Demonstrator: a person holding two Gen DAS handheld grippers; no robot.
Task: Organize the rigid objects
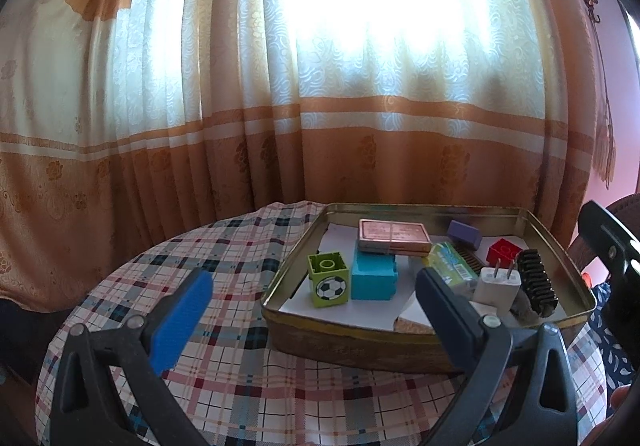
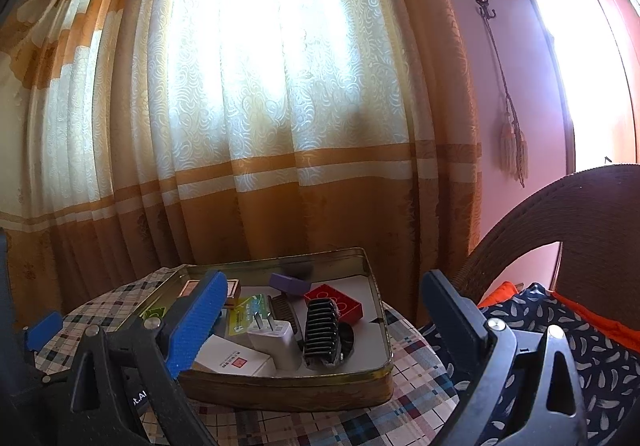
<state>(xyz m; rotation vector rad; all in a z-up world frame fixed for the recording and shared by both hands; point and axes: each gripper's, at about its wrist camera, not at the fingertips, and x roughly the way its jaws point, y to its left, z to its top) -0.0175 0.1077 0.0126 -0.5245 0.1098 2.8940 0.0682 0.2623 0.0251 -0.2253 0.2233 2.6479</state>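
Observation:
A gold metal tin [image 1: 344, 338] [image 2: 288, 392] sits on the plaid tablecloth and holds several items. Inside are a green football block [image 1: 329, 280], a blue block [image 1: 374, 278], a copper-coloured flat case [image 1: 394, 236], a purple block [image 1: 464, 234] [image 2: 286, 283], a red brick [image 1: 503, 251] [image 2: 334, 302], a white plug charger [image 1: 498, 286] [image 2: 274, 338] and a black comb attachment [image 1: 536, 282] [image 2: 322, 330]. My left gripper [image 1: 312, 310] stands open before the tin's near wall, holding nothing. My right gripper [image 2: 320, 322] is open too, above the tin's near right corner.
The round table [image 1: 168, 270] has bare cloth left of the tin. An orange and cream curtain [image 1: 280, 106] hangs close behind. A wicker chair [image 2: 560, 214] with dark patterned fabric [image 2: 580, 358] stands at the right. A green packet [image 1: 452, 264] and white box [image 2: 232, 360] also lie in the tin.

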